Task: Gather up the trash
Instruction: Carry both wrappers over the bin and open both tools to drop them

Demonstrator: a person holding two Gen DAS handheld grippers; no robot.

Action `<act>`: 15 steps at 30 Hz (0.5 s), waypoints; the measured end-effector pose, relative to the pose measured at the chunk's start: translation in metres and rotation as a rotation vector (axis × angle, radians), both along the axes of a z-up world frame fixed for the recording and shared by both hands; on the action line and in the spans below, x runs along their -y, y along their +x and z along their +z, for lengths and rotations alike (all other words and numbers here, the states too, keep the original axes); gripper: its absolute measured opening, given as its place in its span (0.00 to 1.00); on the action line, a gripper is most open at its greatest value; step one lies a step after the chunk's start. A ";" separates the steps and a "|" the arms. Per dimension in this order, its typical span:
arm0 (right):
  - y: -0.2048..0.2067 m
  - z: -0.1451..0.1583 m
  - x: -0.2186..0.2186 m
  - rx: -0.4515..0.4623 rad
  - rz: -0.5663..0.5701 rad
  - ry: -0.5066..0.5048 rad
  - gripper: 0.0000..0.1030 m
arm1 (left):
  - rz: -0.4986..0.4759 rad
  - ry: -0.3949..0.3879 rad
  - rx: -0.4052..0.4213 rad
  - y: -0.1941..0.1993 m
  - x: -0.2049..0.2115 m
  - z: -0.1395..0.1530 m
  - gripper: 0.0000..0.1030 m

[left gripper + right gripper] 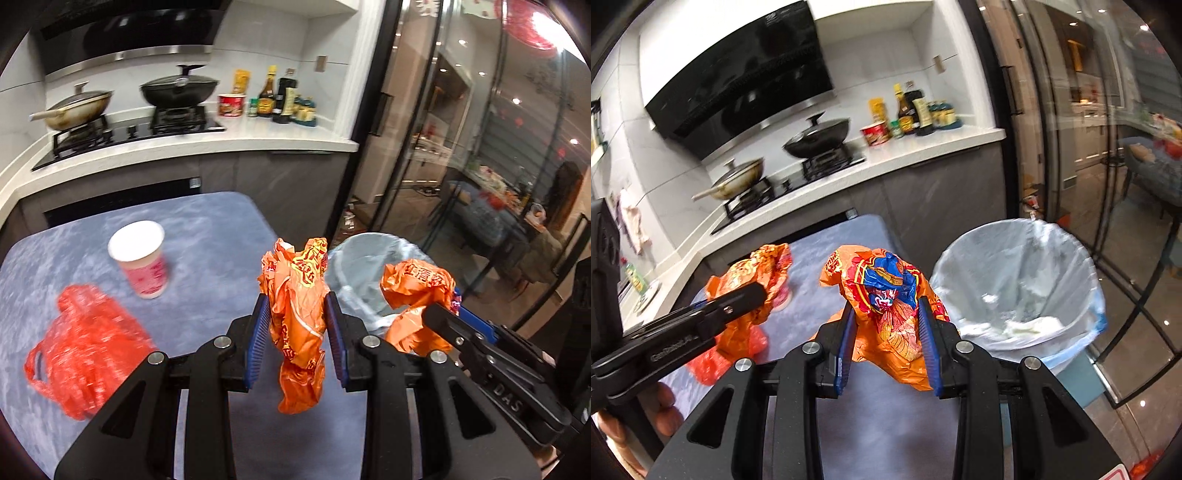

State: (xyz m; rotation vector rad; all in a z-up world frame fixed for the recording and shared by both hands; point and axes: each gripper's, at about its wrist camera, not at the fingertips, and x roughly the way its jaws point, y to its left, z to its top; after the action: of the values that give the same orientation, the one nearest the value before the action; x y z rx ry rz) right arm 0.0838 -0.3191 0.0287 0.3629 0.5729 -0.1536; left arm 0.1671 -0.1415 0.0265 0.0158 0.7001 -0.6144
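My left gripper (296,299) is shut on a crumpled orange wrapper (299,354) that hangs above the blue-grey table (221,229). To its right, my right gripper (439,309) holds a second orange wrapper (413,288) in front of the lined trash bin (354,266). In the right wrist view, my right gripper (886,304) is shut on that orange wrapper (897,343), which has a blue print. The white-lined bin (1015,277) stands just to its right, beside the table. My left gripper (757,291) and its wrapper (757,266) show at the left. A paper cup (138,258) and a red plastic bag (85,347) lie on the table.
Behind the table runs a kitchen counter (221,142) with a stove, two lidded pans (177,90) and sauce bottles (280,99). Glass sliding doors (461,147) stand at the right past the bin. A person's hand (665,410) holds the left gripper's handle.
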 end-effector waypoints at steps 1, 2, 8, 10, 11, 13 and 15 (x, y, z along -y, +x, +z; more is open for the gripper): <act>-0.002 0.001 0.010 0.004 -0.020 -0.004 0.30 | -0.020 -0.009 -0.003 0.000 0.008 0.002 0.29; -0.003 0.002 0.017 0.006 -0.034 -0.006 0.30 | -0.041 -0.020 -0.007 0.001 0.017 0.004 0.29; -0.001 -0.005 0.078 -0.008 -0.128 0.016 0.30 | -0.141 -0.052 -0.051 0.016 0.077 -0.002 0.29; 0.005 -0.010 0.092 -0.025 -0.150 0.010 0.30 | -0.163 -0.049 -0.062 0.022 0.095 -0.006 0.29; 0.009 -0.015 0.102 -0.038 -0.167 0.009 0.30 | -0.180 -0.052 -0.068 0.025 0.105 -0.008 0.29; 0.015 -0.021 0.114 -0.048 -0.187 0.006 0.30 | -0.205 -0.061 -0.082 0.033 0.124 -0.015 0.29; 0.023 -0.028 0.125 -0.061 -0.202 -0.004 0.30 | -0.222 -0.059 -0.107 0.043 0.143 -0.023 0.29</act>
State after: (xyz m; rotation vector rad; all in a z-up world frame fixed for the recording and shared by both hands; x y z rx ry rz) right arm 0.1064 -0.4440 0.0007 0.4135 0.5957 -0.3612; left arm 0.2101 -0.2841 0.0031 0.0059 0.7891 -0.8530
